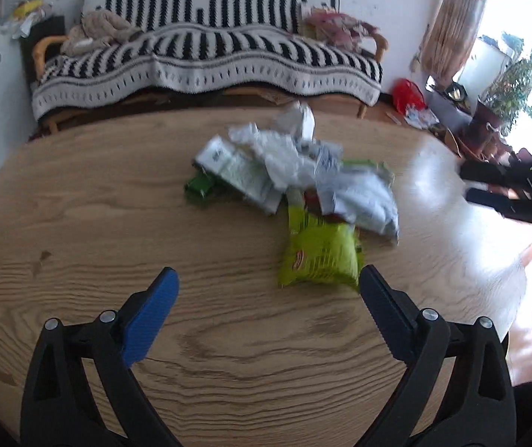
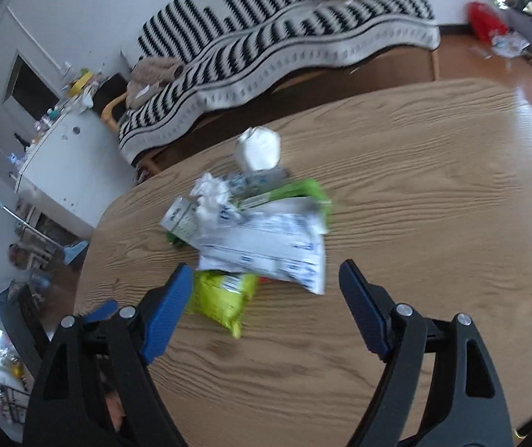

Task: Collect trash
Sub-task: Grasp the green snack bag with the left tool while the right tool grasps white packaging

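Bright daylight from a blown-out window [image 1: 504, 63] at right, white glare on the table [image 1: 448, 182], soft motion blur throughout (worst on the trash pile [image 2: 251, 223]), fisheye bending, dark vignetted corners

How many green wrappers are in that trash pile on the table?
3 show: a lime-green snack bag nearest the grippers, a dark green wrapper at the pile's left edge, a light green packet under white papers. More may be hidden.

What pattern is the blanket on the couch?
Black and white stripes on the blanket, clearest in the left wrist view.
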